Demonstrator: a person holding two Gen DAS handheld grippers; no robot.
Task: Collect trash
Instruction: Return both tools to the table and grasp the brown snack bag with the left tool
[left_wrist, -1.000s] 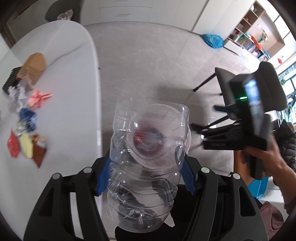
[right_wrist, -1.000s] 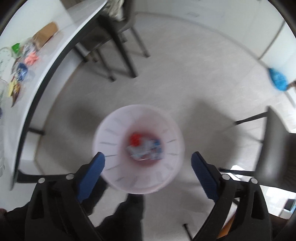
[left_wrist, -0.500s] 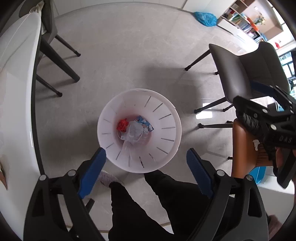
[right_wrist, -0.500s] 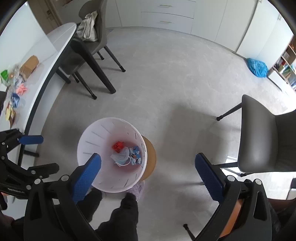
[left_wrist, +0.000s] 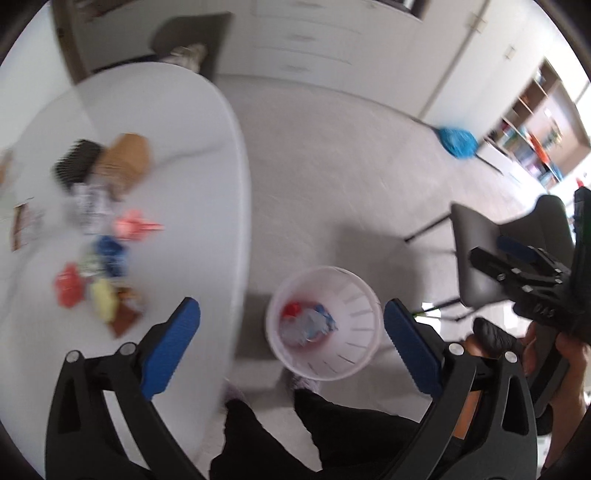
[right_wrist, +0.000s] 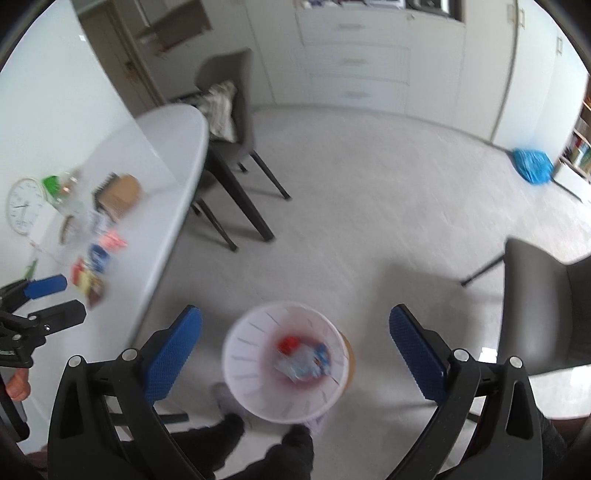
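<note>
A white slotted bin stands on the floor beside the table, holding a clear crushed bottle and red and blue scraps. High above it, my left gripper has its jaws opening wide with nothing between them. My right gripper is open and empty too, over the same bin. On the white table lie blurred pieces of litter: a red wrapper, a yellow piece, a blue piece, a pink piece and a brown box.
A person's dark trouser legs stand below the bin. Grey chairs stand at the right and at the table's far end. A wall clock lies on the table. A blue bag lies by the shelves.
The clear bottle left my left gripper and now lies in the bin. That gripper's jaws spread wide. Both grippers rose, and the views swung up towards the table.
</note>
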